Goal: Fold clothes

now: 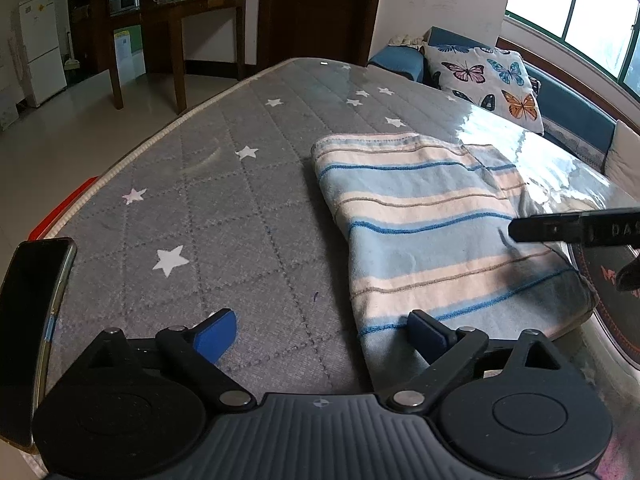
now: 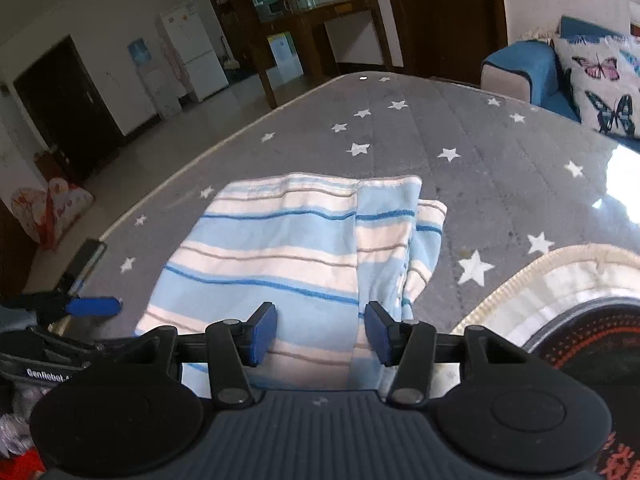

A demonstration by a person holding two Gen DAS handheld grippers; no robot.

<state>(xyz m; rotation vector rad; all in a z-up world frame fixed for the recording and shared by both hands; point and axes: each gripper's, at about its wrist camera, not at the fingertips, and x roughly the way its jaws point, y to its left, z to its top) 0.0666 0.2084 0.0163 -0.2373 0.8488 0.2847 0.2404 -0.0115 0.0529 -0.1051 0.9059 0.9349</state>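
A folded garment with light blue, white and tan stripes lies flat on the grey star-patterned mattress. My left gripper is open and empty, hovering at the garment's near left corner; its right pad sits over the cloth edge. In the right wrist view the same garment lies just ahead, with a loose fold at its right side. My right gripper is open and empty above the garment's near edge. The right gripper's finger also shows in the left wrist view.
A phone lies at the mattress's near left edge. A blue sofa with a butterfly cushion stands behind the bed. A round dark mat with a pale rim lies at the right. A wooden table and a fridge stand across the floor.
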